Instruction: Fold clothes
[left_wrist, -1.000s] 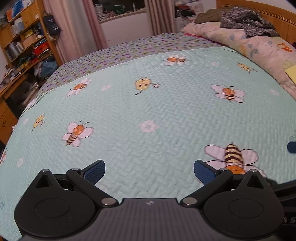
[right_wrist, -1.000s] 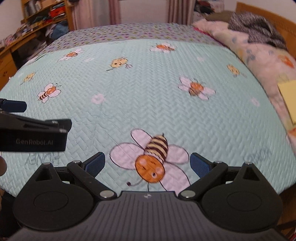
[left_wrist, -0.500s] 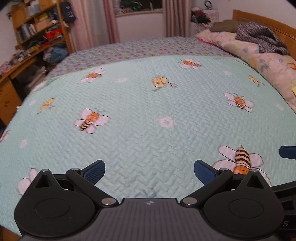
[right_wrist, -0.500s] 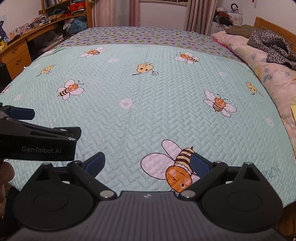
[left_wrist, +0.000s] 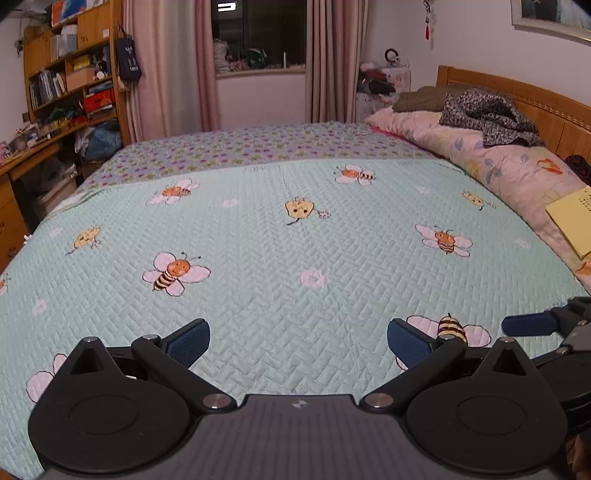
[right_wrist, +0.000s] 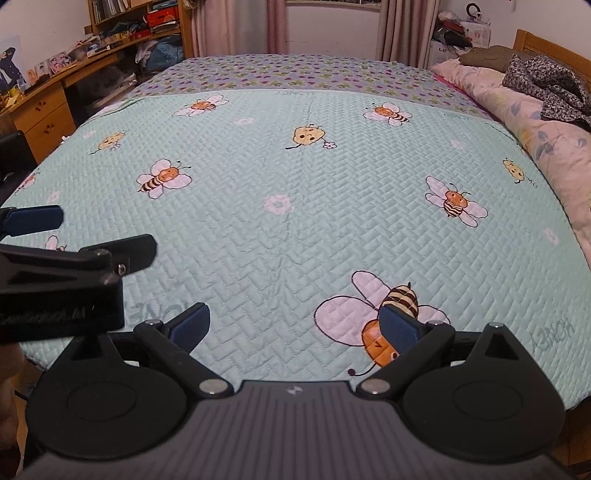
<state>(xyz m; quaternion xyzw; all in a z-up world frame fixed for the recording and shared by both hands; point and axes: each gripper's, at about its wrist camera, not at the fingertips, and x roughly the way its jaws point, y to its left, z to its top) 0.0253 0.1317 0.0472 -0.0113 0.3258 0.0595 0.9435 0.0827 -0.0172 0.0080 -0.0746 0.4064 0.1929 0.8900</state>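
Observation:
A dark speckled garment (left_wrist: 487, 114) lies crumpled on the pink floral bedding by the headboard, also in the right wrist view as the same garment (right_wrist: 546, 85). A brown bundle (left_wrist: 421, 98) sits beside it. My left gripper (left_wrist: 297, 341) hovers open over the near edge of the mint bee-print quilt (left_wrist: 295, 240), holding nothing. My right gripper (right_wrist: 295, 325) is open too, above a large bee on the quilt (right_wrist: 280, 177). The two grippers are side by side: a right fingertip (left_wrist: 528, 325) shows at the left view's right edge.
Pink floral bedding (left_wrist: 498, 166) and a wooden headboard (left_wrist: 535, 107) run along the right. A yellow sheet (left_wrist: 572, 218) rests on that bedding. Cluttered wooden shelves (left_wrist: 74, 81) and a desk (right_wrist: 44, 107) stand left of the bed. Curtains frame a window behind.
Both views have tilted upward and drawn back, so more of the room, window and headboard shows. Both grippers stay open and hold nothing.

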